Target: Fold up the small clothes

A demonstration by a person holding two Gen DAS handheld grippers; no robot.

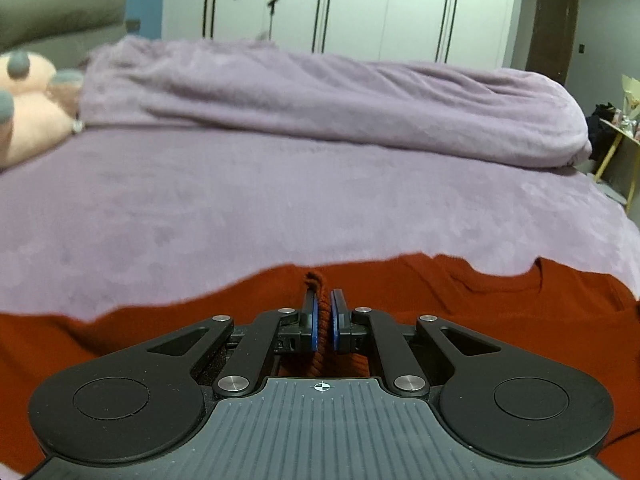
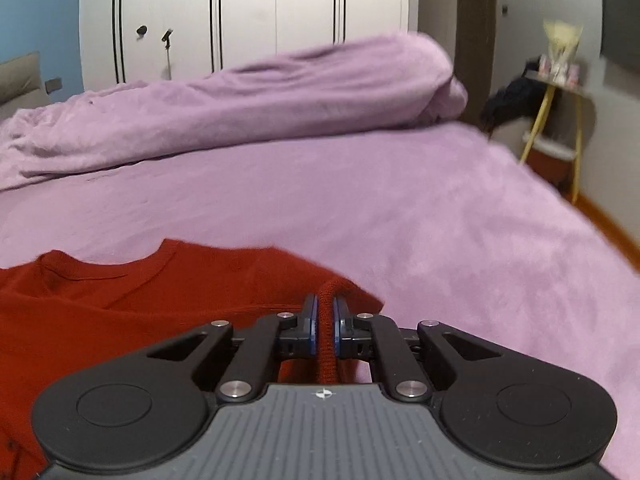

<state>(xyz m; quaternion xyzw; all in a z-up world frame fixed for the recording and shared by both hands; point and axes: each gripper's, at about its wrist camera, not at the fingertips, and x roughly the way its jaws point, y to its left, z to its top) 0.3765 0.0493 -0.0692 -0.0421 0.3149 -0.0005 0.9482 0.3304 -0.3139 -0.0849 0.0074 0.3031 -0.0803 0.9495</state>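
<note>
Left wrist view has the left gripper [image 1: 323, 300] clenched on a fold of the red sweater [image 1: 440, 288], the right gripper [image 2: 325, 306] likewise pinching its edge, the garment's near part hidden under both tools on the purple bed [image 2: 400, 200].

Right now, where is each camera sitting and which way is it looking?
Left wrist view: sits on the left gripper, low over the bed, facing the wardrobe; its jaws pinch the red sweater.
Right wrist view: sits on the right gripper, facing the same way; its jaws pinch a ribbed edge of the red sweater.
Both share: the sweater, the purple bed, the rolled blanket and the white wardrobe.
</note>
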